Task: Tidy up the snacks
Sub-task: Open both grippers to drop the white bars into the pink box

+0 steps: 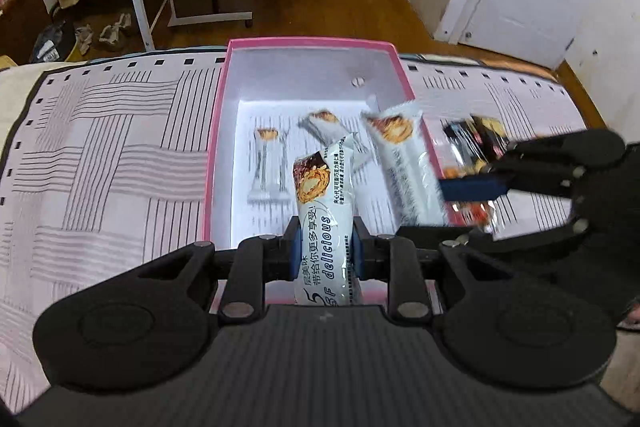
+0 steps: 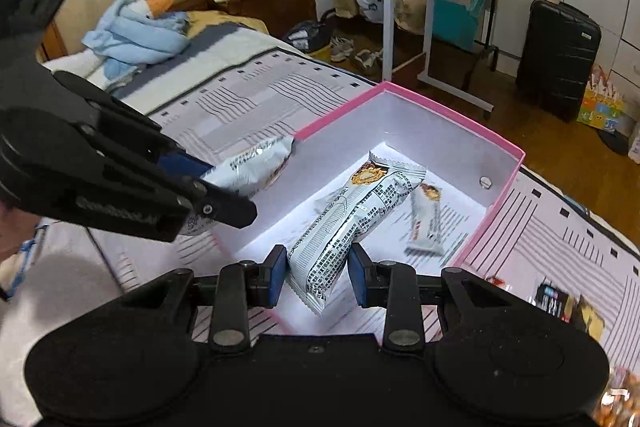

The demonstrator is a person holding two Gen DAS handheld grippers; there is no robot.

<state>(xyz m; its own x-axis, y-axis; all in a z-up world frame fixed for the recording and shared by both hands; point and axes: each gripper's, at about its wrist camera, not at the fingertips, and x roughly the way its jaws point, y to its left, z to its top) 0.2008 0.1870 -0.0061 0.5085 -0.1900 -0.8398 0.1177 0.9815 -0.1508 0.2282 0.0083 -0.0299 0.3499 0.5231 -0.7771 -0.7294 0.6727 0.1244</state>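
Left wrist view: looking steeply down along own tongs, close above the open pink cardboard box with white inside [image 1: 218, 147] on the bed. Right wrist view: same box [image 2: 472, 247], seen obliquely from its corner. Shared: box interior, opposite tongs.

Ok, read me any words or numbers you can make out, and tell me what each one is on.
"delicious": on the white snack wrapper in the left gripper.
"带给你更多享受!": same wrapper, beside it.
Small print on the wrapper in the right gripper: too small to read.
Dark snack packet: blurred.
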